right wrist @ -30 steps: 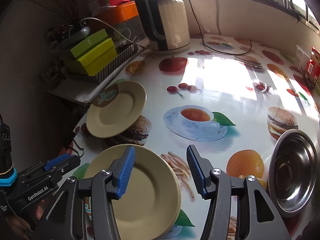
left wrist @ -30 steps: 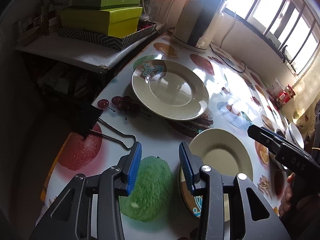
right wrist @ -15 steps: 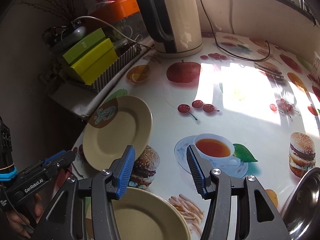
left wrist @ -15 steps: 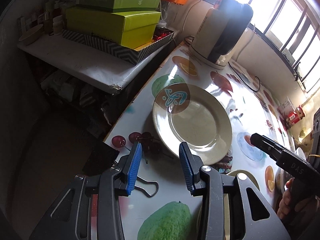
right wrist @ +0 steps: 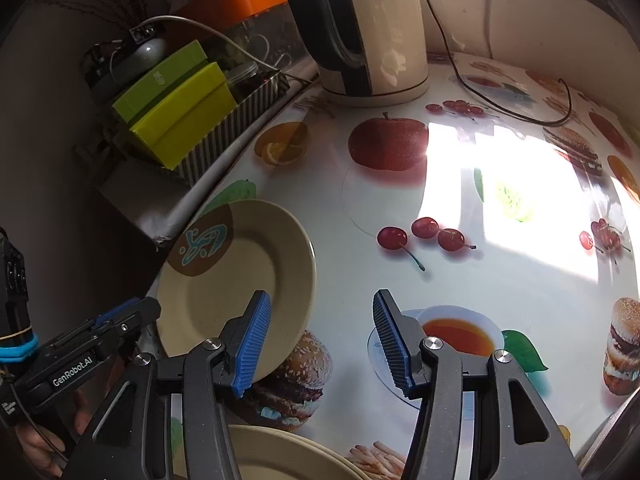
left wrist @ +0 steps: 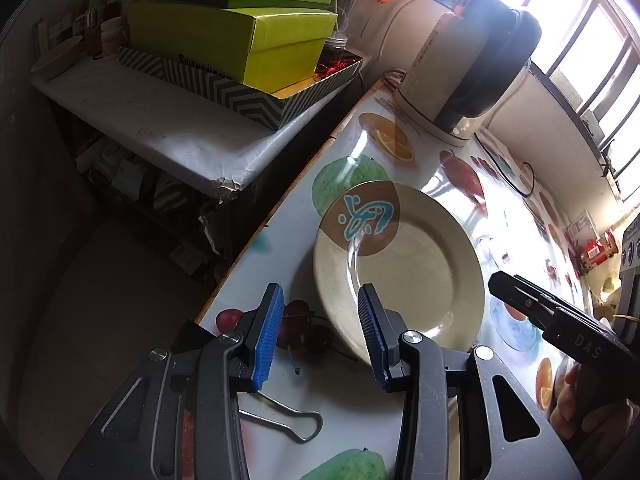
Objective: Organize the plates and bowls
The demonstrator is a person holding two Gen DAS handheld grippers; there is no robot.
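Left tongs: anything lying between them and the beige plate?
No object: left tongs open, plate rim just ahead; only printed tablecloth cherries between, per left wrist view.

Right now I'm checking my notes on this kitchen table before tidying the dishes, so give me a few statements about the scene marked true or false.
1. Both grippers hold nothing. True: the left gripper and right gripper are open and empty.
2. The beige plate lies near the table's edge. True.
3. The kettle stands on the plate. False: it stands on the table, farther back.
4. A binder clip lies on the plate. False: it lies on the table beside it.
5. Green boxes sit on the side shelf. True.
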